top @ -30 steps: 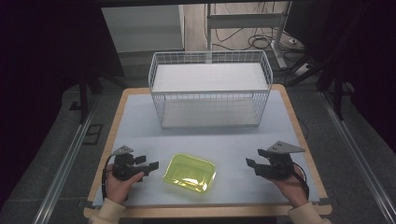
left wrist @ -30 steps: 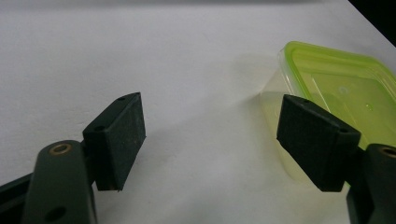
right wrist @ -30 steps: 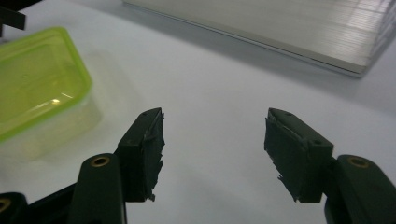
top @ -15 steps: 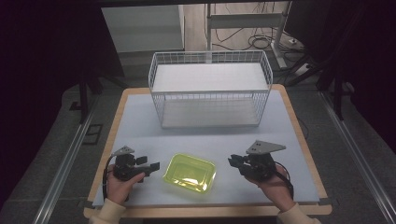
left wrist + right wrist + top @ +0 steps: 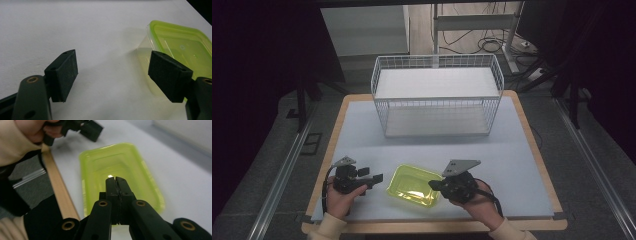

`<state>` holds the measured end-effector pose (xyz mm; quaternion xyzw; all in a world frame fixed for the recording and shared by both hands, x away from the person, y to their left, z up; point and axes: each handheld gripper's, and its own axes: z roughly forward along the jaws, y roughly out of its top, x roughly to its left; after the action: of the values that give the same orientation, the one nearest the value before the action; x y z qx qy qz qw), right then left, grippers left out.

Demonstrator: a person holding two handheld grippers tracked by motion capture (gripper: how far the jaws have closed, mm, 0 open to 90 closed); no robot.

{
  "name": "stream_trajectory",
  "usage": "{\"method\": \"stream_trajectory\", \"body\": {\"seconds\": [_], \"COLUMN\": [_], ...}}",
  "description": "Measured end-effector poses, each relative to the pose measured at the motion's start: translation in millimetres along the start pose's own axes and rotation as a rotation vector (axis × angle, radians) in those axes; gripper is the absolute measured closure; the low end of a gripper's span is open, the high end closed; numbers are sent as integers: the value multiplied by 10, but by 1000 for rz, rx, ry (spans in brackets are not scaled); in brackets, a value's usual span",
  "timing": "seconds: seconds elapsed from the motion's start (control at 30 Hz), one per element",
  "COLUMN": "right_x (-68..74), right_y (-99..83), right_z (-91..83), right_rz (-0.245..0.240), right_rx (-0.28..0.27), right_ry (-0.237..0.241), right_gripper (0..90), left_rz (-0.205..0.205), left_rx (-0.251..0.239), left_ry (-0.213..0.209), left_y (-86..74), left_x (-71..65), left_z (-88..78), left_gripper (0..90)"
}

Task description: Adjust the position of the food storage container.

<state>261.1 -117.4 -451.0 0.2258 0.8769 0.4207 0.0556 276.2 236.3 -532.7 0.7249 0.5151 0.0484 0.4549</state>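
Left claw (image 5: 375,178) gapes wide; right claw (image 5: 432,184) is pressed closed.

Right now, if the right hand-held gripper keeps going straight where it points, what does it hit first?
The right hand-held gripper, jaws shut, points into the green container from above its near rim. It would probably meet the container's inner floor or far wall first; depth is unclear. The left hand-held gripper lies beyond.

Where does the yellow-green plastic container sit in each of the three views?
High view: the container lies at bottom centre, on the table's near edge between the two hand-held grippers.
Left gripper view: upper right, partly behind the right-hand jaw.
Right gripper view: centre, just beyond the closed jaws.
Shared landmark: the pale table mat under it.
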Motion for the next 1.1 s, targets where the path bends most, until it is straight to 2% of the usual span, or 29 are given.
{"method": "stream_trajectory", "body": {"seconds": [0.13, 0.17, 0.2, 0.27, 0.3, 0.37, 0.4, 0.47, 0.53, 0.9, 1.1], "right_x": [159, 159, 242, 268, 332, 357, 404, 417, 453, 381, 258], "right_y": [-3, -3, -36, -48, -80, -97, -137, -151, -196, -249, -258], "right_z": [138, 138, 207, 226, 273, 296, 347, 364, 429, 442, 391], "right_rz": [-38, -38, -60, -65, -80, -85, -95, -101, -114, -112, -88], "right_rx": [41, 41, 67, 75, 99, 108, 132, 141, 175, 207, 196], "right_ry": [46, 46, 66, 72, 83, 86, 98, 100, 99, 74, 43], "right_gripper": [900, 900, 900, 900, 900, 900, 900, 900, 900, 900, 900], "left_rz": [-1, -1, -1, -1, -1, 0, 1, 3, 4, 6, -11], "left_rx": [1, 1, 2, 1, 1, 1, 2, 3, 8, 11, 6], "left_ry": [1, 0, 0, 0, 0, -2, -2, -2, -1, -1, 1], "left_y": [-1, -1, -1, -1, -1, -1, -1, -1, -2, -3, -5], "left_x": [3, 3, 3, 2, 1, -1, -3, -2, 0, 6, -1], "left_z": [1, 1, 1, 1, 1, 2, 3, 5, 6, 10, 13], "left_gripper": [234, 234, 233, 234, 233, 233, 233, 233, 233, 233, 233]}}
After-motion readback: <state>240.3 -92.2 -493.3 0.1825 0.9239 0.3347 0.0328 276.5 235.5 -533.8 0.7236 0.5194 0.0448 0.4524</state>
